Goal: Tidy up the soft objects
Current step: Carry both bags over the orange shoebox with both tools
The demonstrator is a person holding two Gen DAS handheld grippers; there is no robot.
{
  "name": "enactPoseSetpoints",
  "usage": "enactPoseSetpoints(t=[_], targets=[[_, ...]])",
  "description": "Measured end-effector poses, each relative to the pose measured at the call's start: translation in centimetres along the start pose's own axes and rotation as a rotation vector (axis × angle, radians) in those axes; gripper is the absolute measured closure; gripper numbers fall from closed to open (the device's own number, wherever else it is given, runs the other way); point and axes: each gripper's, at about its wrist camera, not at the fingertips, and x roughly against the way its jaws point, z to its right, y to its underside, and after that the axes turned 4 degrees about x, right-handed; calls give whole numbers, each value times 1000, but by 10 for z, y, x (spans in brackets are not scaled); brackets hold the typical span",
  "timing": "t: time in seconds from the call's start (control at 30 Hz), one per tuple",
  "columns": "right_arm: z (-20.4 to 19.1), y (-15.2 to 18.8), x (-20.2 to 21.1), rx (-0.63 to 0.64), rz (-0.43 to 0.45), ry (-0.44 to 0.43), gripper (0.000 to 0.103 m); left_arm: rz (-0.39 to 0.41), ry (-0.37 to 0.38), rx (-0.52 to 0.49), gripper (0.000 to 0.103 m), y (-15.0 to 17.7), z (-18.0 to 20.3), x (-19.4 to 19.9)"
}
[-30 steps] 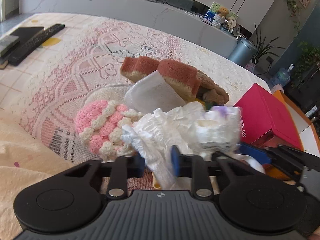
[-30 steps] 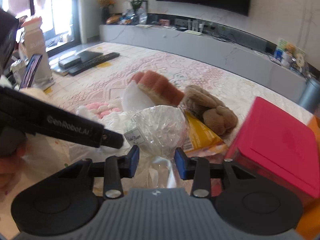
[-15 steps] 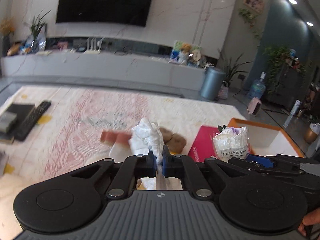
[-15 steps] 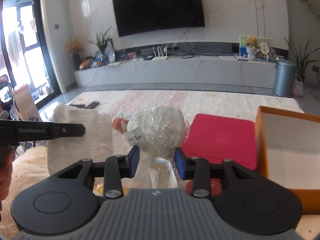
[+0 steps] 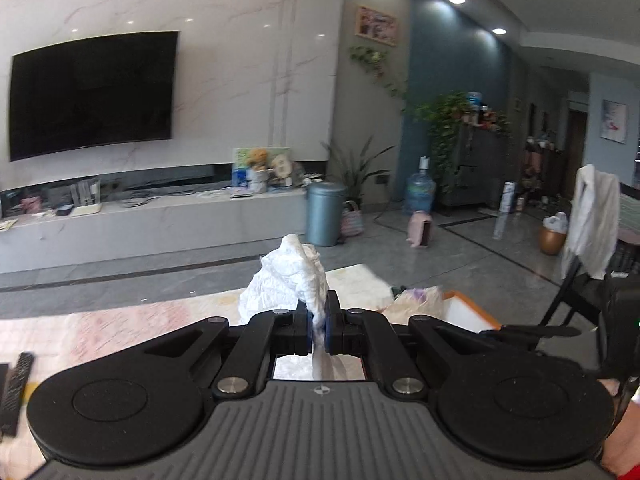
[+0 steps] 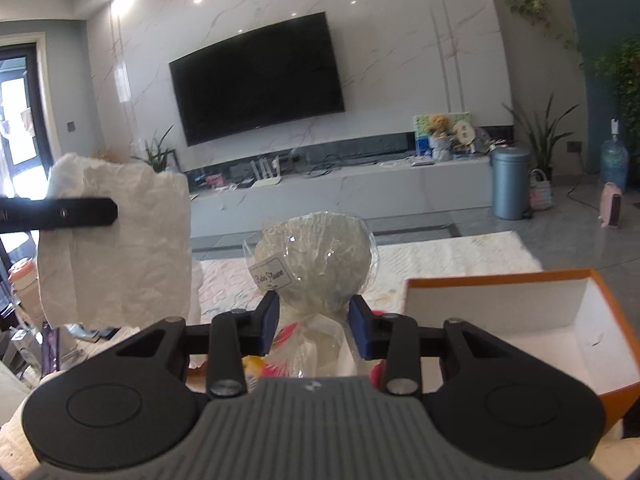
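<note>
My left gripper (image 5: 318,326) is shut on a crumpled white cloth (image 5: 286,284) and holds it up in the air. The same cloth (image 6: 116,248) hangs at the left of the right wrist view with a left finger across it. My right gripper (image 6: 314,330) is shut on a clear plastic-wrapped pale bundle (image 6: 316,256) with a small label, also lifted. The bundle shows in the left wrist view (image 5: 416,300) beside the right gripper's arm. An open orange box (image 6: 532,280) with a white inside lies to the right, below the right gripper.
A pink patterned rug (image 5: 120,324) covers the floor below. A remote (image 5: 16,384) lies at its left. A long TV bench (image 6: 360,184), a grey bin (image 5: 325,213) and a folding chair (image 5: 576,292) with a white cloth stand further off.
Both grippers have risen further with their loads and tilted up, so the pile of soft things has dropped out of view. The orange box now shows closer on the right.
</note>
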Motion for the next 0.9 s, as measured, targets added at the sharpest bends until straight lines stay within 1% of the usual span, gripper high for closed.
enactPoseSetpoints(t=[0.13,0.2,0.27,0.3,0.37,0.47,0.5,0.57,0.67,0.73,0.8,0.83,0.9], targets=[[36,-5,2,-62,-18,68,65,-36,104,9,97,-16,24,-46],[57,-5,0,-87,-27,118,65,-57,144,20,97,-20,36,-68],[73,-5,-2,-84,-33,179,65,-101,207,40,97,-23,44,-95],[82,-4,-5,-84,-42,206,65,-128,219,40,97,-22,48,-108],[102,-3,-18,-110,-83,226,65,-200,209,39,97,-19,61,-139],[126,6,-44,-170,-169,204,65,-330,197,70,97,-5,64,-188],[136,7,-53,-196,-200,192,65,-372,178,65,97,1,65,-202],[152,13,-69,-238,-271,175,65,-443,145,23,97,14,69,-227],[163,21,-96,-263,-376,135,65,-542,107,6,97,32,72,-258],[168,30,-113,-287,-448,108,65,-596,90,9,97,43,74,-274],[172,38,-127,-314,-502,73,65,-642,76,6,98,53,75,-286],[174,41,-133,-318,-530,75,65,-657,59,-2,97,57,74,-292],[179,48,-141,-316,-564,81,65,-685,49,5,97,66,75,-300]])
